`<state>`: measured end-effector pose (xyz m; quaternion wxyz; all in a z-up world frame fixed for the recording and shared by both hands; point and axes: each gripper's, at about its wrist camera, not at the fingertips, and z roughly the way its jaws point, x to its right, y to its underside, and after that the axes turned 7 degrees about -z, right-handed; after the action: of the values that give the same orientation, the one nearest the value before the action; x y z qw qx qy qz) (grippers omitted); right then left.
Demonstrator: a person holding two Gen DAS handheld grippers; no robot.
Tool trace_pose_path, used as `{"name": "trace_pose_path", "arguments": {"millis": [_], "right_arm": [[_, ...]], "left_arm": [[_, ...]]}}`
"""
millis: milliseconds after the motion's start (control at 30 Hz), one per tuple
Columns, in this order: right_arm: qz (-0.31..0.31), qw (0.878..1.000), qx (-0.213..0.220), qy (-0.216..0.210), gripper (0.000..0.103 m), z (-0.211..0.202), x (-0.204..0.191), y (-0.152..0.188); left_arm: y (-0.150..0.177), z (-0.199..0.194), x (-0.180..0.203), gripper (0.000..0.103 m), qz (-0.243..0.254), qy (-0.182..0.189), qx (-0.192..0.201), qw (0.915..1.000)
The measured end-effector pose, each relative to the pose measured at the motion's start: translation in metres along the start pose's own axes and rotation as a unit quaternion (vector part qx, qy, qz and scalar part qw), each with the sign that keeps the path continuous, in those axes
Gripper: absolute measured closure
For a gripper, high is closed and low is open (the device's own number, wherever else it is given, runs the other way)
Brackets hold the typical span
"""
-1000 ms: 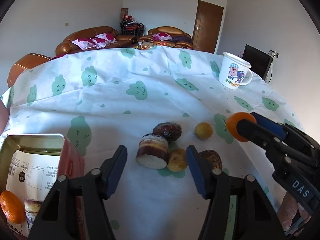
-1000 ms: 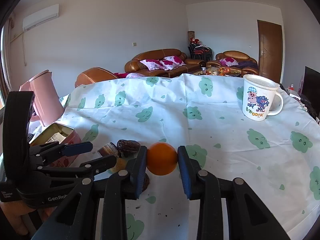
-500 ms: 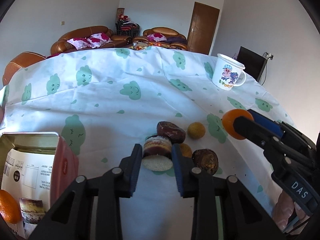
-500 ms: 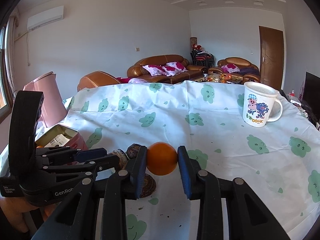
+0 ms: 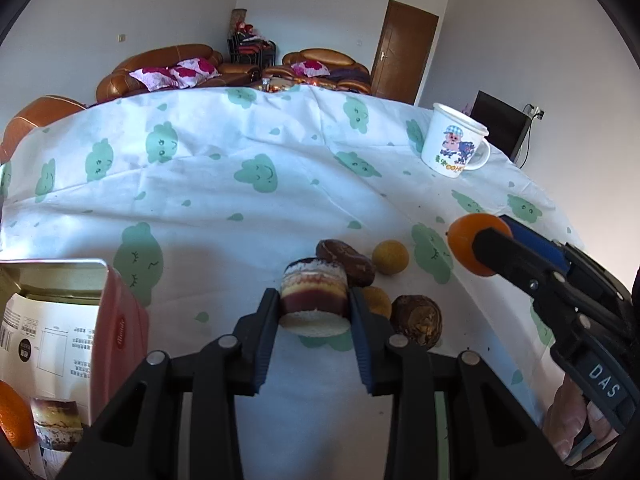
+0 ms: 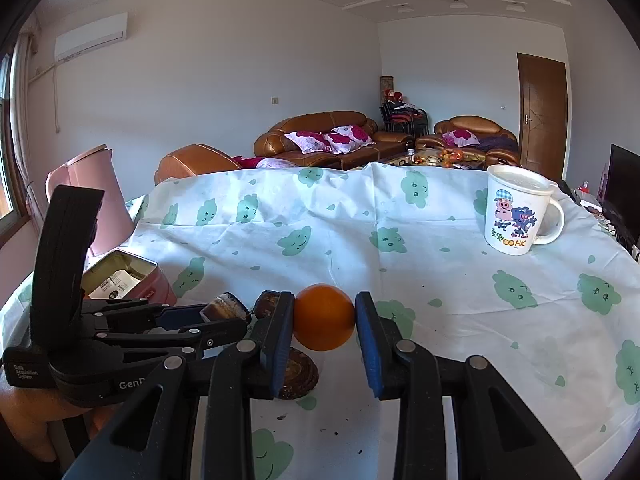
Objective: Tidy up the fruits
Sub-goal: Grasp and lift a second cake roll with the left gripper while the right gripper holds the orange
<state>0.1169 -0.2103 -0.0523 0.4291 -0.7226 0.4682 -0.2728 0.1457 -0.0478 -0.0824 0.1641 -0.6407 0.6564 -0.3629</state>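
Observation:
My left gripper is shut on a layered cake slice and holds it just above the tablecloth; the slice also shows in the right wrist view. My right gripper is shut on an orange, held above the table; the orange shows at the right of the left wrist view. On the cloth lie a dark brown pastry, a small yellow fruit, another yellowish piece and a brown round item. An open pink tin at the left holds an orange.
A white cartoon mug stands at the far right of the table. A pink kettle stands beyond the tin at the left. The cloud-print tablecloth covers the table. Sofas and a door lie behind.
My left gripper moved forward and closed on the cake slice, then lifted it slightly. My right gripper kept hold of the orange and rose a little.

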Motion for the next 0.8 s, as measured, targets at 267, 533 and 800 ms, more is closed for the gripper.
{"name": "trace_pose_path", "arguments": {"millis": [267, 533, 800], "right_arm": [[-0.007, 1.000, 0.024, -0.007, 0.070, -0.008, -0.003, 0.000], [-0.014, 0.999, 0.048, -0.011, 0.070, -0.017, -0.005, 0.001], [-0.022, 0.998, 0.065, -0.010, 0.070, -0.022, -0.008, 0.002]], "left_arm": [[0.001, -0.027, -0.001, 0.066, 0.003, -0.001, 0.069, 0.9976], [0.006, -0.044, 0.002, 0.066, 0.011, -0.008, 0.118, 0.9929], [0.009, -0.054, 0.003, 0.066, 0.014, -0.015, 0.146, 0.9891]]}}
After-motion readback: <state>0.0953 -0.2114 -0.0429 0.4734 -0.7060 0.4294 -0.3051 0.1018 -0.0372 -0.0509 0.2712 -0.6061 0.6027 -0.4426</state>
